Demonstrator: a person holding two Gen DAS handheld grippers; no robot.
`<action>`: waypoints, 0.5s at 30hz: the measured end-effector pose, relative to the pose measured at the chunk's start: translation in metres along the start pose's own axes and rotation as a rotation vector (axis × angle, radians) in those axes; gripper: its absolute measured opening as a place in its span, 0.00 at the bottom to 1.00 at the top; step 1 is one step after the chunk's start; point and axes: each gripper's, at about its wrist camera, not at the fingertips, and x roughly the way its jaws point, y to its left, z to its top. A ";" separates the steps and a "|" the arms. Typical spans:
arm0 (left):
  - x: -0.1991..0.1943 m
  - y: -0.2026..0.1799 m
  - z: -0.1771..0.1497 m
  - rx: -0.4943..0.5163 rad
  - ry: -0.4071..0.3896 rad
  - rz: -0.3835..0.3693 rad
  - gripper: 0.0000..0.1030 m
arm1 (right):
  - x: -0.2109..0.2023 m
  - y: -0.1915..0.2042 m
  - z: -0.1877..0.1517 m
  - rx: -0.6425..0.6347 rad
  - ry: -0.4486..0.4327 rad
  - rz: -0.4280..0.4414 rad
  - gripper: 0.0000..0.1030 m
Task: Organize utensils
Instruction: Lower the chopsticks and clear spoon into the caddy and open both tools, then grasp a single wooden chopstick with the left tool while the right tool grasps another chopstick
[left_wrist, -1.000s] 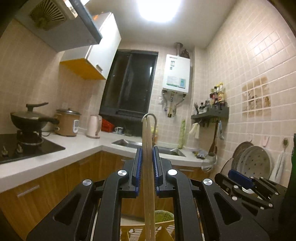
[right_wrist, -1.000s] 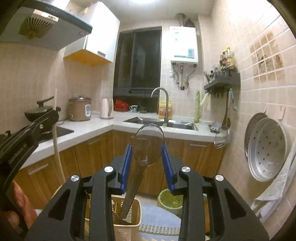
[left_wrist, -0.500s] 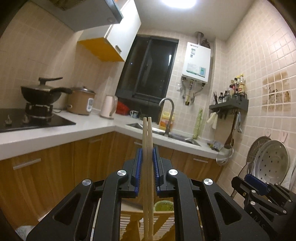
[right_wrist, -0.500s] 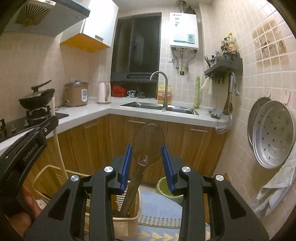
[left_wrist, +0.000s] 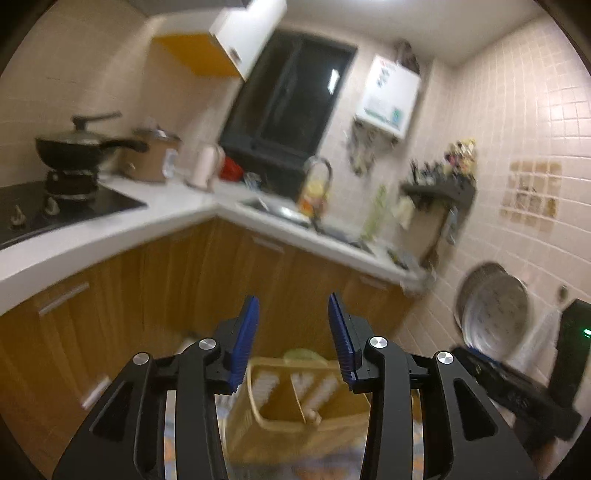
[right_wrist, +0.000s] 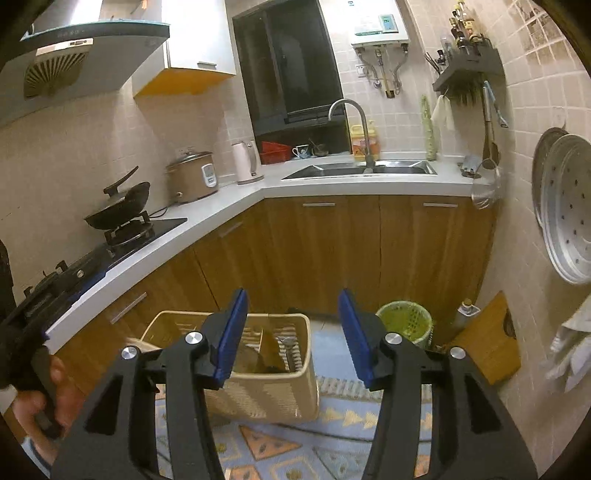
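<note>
A beige plastic utensil basket (right_wrist: 273, 391) with dividers stands on the patterned rug below both grippers; it also shows, blurred, in the left wrist view (left_wrist: 295, 417). My right gripper (right_wrist: 293, 332) is open and empty above it. A dark ladle (right_wrist: 267, 354) lies inside the basket's right compartment. My left gripper (left_wrist: 293, 336) is open and empty above the basket. The tips of the chopsticks (left_wrist: 314, 416) show by a divider inside it. The left gripper's body and the hand holding it show at the left edge of the right wrist view.
Wooden cabinets under a white L-shaped counter (right_wrist: 221, 199) stand behind the basket. A green waste bin (right_wrist: 404, 321) and a wooden board (right_wrist: 487, 339) stand at the right wall. Steamer trays (right_wrist: 565, 206) hang on the right wall. A wok (right_wrist: 118, 210) sits on the stove.
Both grippers have opened. The chopsticks left the left gripper and the ladle left the right one; both now rest in the basket. The cameras have tilted down.
</note>
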 end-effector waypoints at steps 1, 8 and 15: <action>-0.004 0.001 0.002 0.002 0.015 -0.003 0.36 | -0.008 0.001 0.001 0.005 0.010 0.011 0.47; -0.046 -0.006 0.008 0.094 0.101 -0.012 0.36 | -0.047 0.018 0.002 -0.040 0.075 0.006 0.47; -0.045 -0.007 -0.033 0.149 0.331 -0.057 0.38 | -0.050 0.028 -0.027 -0.092 0.254 -0.020 0.47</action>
